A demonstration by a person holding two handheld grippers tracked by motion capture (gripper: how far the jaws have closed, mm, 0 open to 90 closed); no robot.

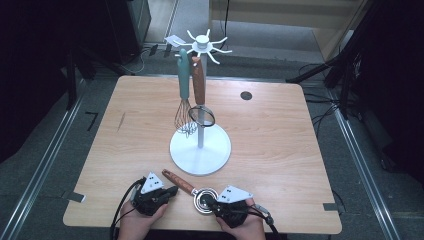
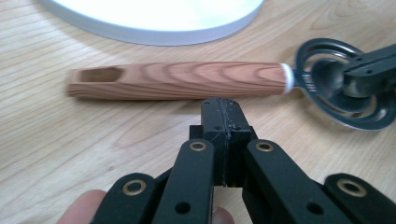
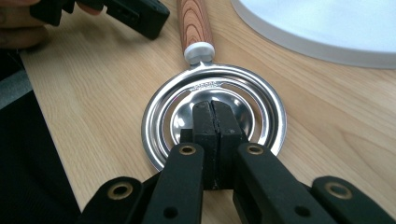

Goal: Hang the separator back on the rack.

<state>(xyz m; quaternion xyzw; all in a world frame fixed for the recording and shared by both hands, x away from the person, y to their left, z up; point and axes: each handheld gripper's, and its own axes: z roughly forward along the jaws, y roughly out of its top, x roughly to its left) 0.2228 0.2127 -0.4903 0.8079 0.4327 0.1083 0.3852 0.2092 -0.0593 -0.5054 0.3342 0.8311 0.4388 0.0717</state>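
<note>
a wooden-handled separator [image 1: 192, 192] lies flat on the table [image 1: 280, 150] near the front edge, just in front of the white stand base [image 1: 200, 150], its handle [image 1: 178, 182] running up and to the left and its round steel bowl [image 1: 205, 200] toward the right gripper. the left gripper [image 1: 172, 190] rests low on the table in the person's left hand [image 1: 142, 222], its jaws pressed together with nothing between them; in the left gripper view its tip [image 2: 222, 109] sits just beside the middle of the handle [image 2: 180, 80], very near it, though contact cannot be told. the right gripper [image 1: 209, 201], held in the right hand [image 1: 245, 225], has its jaws closed on each other too, and in the right gripper view its tip [image 3: 215, 112] lies over the hollow centre of the bowl [image 3: 215, 116], inside the ringed rim; whether it presses on the metal cannot be told. the same view shows the white collar [image 3: 199, 52] joining bowl to handle, and the left gripper farther off at top left. on the stand, a teal whisk [image 1: 184, 87] and a second wooden-handled tool [image 1: 199, 82] hang from the hooks at the top [image 1: 202, 45], beside the pole, well apart from both grippers. a dark round spot [image 1: 246, 95] sits on the far part of the table.
</note>
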